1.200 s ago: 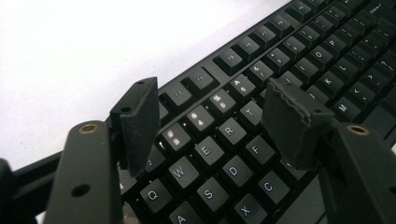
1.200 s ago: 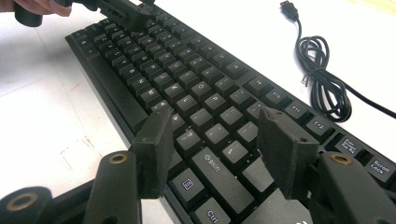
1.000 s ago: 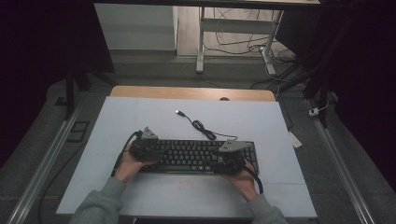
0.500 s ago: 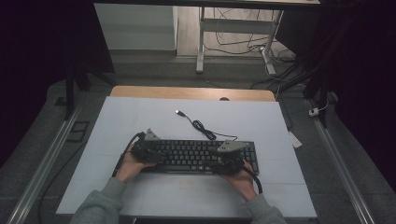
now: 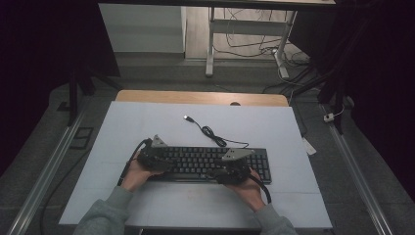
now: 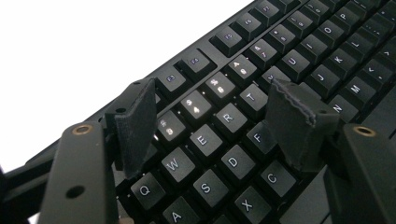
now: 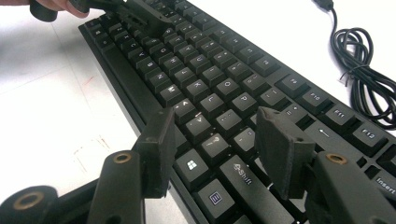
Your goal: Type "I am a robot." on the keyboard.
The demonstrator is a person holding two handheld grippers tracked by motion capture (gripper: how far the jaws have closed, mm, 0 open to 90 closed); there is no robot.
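Hovering open-jawed over keyboard [image 5: 195, 161]: both hand-held grippers.

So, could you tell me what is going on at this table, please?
A person holds a gripper in each hand over a black keyboard on the white table. The left gripper hangs open above its left-hand letter keys, the right gripper open above keys near its right Shift. The keyboard's cable lies unplugged behind it.

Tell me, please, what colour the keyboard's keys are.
Black keys with white legends, clearest in the left gripper view.
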